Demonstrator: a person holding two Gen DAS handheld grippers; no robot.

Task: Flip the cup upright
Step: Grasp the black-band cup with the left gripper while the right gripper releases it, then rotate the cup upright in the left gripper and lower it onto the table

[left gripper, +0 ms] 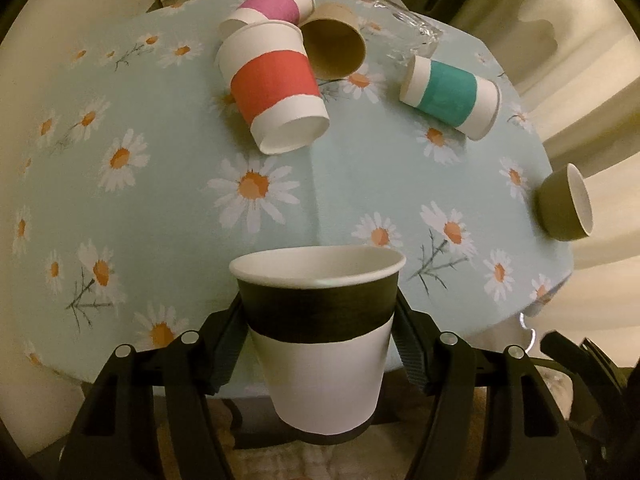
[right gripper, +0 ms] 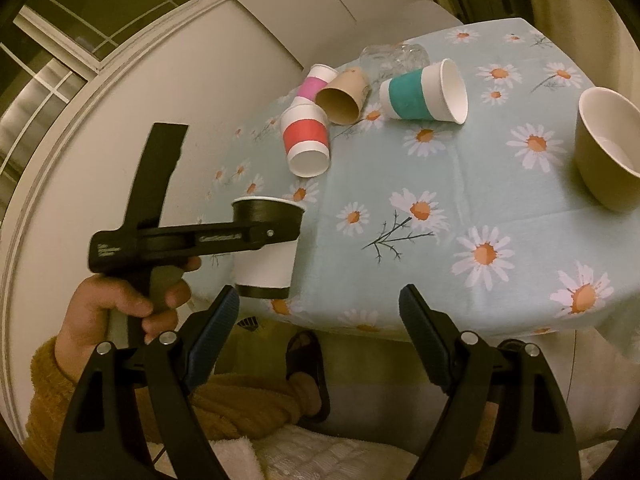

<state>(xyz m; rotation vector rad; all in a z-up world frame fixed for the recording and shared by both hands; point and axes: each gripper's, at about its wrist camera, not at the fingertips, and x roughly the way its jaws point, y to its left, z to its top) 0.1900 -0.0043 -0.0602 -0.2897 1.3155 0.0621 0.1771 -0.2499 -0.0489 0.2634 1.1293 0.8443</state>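
Observation:
My left gripper [left gripper: 320, 344] is shut on a black-banded white paper cup [left gripper: 320, 360]. It holds the cup upright, mouth up, in the air at the near edge of the table. The right wrist view shows the same cup [right gripper: 266, 256] held by the left gripper [right gripper: 276, 236] just off the table's left corner. My right gripper [right gripper: 320, 320] is open and empty, below the table's near edge. A red-banded cup [left gripper: 276, 84], a teal-banded cup [left gripper: 452, 94], a pink-banded cup [left gripper: 272, 4] and a brown cup [left gripper: 334, 44] lie on their sides on the table.
The table has a light blue daisy cloth [left gripper: 180, 200]. An olive bowl [left gripper: 566, 204] sits tilted near the right edge, large in the right wrist view [right gripper: 604, 152]. A clear glass [left gripper: 412, 36] lies at the back. A slippered foot [right gripper: 306, 368] is under the table.

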